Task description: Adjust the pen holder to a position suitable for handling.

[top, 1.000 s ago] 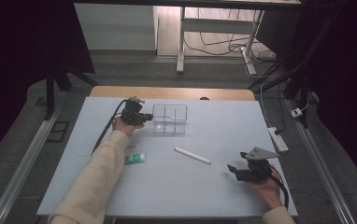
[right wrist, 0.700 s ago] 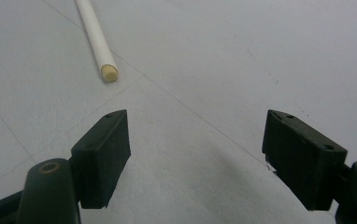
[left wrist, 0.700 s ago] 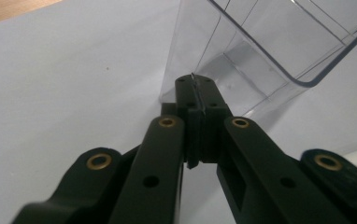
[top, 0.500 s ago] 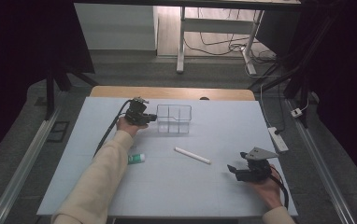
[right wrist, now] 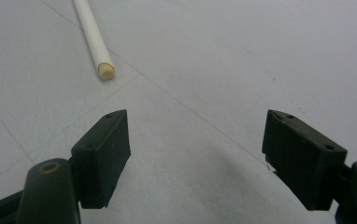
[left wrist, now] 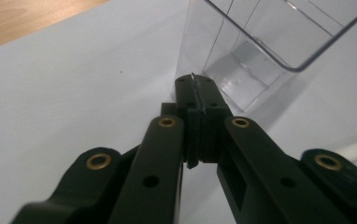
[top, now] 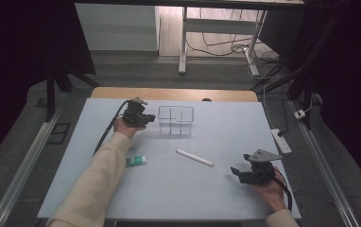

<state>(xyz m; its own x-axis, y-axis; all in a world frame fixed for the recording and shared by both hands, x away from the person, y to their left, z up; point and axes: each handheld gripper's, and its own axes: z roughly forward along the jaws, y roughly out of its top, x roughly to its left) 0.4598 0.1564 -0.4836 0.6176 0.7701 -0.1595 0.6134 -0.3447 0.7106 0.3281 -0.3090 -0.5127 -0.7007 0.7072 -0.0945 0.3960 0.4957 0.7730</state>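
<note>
Resting at the near right of the pale grey tabletop (top: 169,189), the right gripper (top: 239,172) is held in the person's right hand (top: 270,194); its two black fingers (right wrist: 103,154) stand wide apart, released, with bare tabletop between them. Just ahead of those fingers, in the right gripper view, lies one end of the white cylindrical stick (right wrist: 92,39), apart from both. From the high view that stick (top: 194,157) lies slanted near the middle of the tabletop. To its left, close beside the person's cream-sleeved left forearm (top: 98,179), lies a small green-and-white tube (top: 135,161). Farther back, the left gripper (top: 146,118) is held in the left hand (top: 124,127). Its fingers (left wrist: 200,100) are clenched on the thin rim of the clear plastic divided box (left wrist: 246,60), which shows as a sliver between the pads. This box (top: 176,120) sits at the far middle of the tabletop, upright, immediately right of the left gripper.
</note>
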